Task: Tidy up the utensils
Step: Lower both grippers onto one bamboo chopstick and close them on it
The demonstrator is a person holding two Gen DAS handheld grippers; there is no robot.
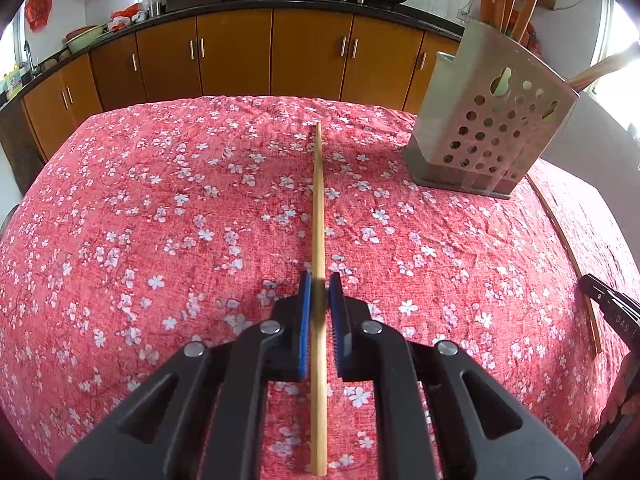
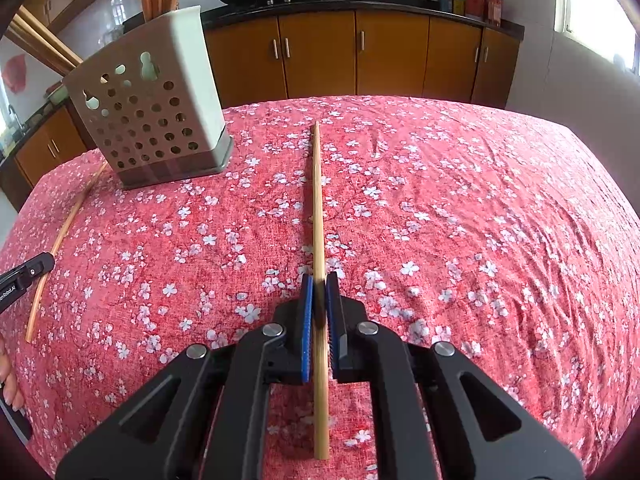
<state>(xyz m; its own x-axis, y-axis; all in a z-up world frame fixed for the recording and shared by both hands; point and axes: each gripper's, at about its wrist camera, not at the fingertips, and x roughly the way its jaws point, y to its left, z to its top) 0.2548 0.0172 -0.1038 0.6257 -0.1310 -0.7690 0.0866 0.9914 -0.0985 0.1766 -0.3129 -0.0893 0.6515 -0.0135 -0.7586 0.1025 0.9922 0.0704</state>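
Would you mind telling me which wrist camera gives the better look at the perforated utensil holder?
The right wrist view: the utensil holder shows two faces, its rim and base, all inside the frame. In the left wrist view, the holder sits near the right edge, its perforated face equally visible but more distorted.

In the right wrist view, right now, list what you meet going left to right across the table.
Loose chopstick → perforated utensil holder → chopstick gripped by the right gripper.
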